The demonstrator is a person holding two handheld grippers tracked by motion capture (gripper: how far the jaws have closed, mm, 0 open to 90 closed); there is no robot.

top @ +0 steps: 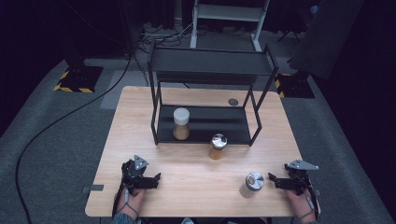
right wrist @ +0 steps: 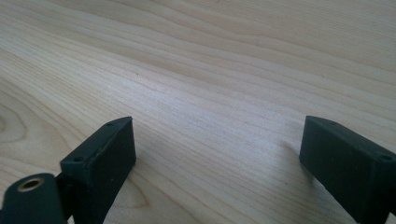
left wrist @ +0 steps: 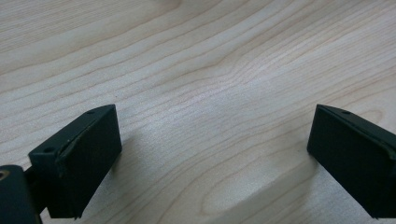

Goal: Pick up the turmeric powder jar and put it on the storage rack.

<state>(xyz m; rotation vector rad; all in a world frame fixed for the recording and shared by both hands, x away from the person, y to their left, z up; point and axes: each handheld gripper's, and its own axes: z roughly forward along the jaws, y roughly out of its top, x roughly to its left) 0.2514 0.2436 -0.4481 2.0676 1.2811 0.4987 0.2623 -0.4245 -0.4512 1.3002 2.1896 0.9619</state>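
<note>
high view: 2 grippers, left gripper point(top: 156, 178) and right gripper point(top: 272, 179), rest agape.

High view: my forearms cut off by bottom edge; only hands point(top: 132, 198) and a bit of sleeve visible. Left gripper point(top: 148, 181) and right gripper point(top: 280, 182): jaw gap too small to judge here. Jar contents unclear: white-lid jar point(top: 181, 123) on the rack's point(top: 204, 135) lower shelf partly behind its front rail. Gripper views: outer jaws cut by frame edges; table point(left wrist: 210, 70) grain blurs w/ distance.
</note>
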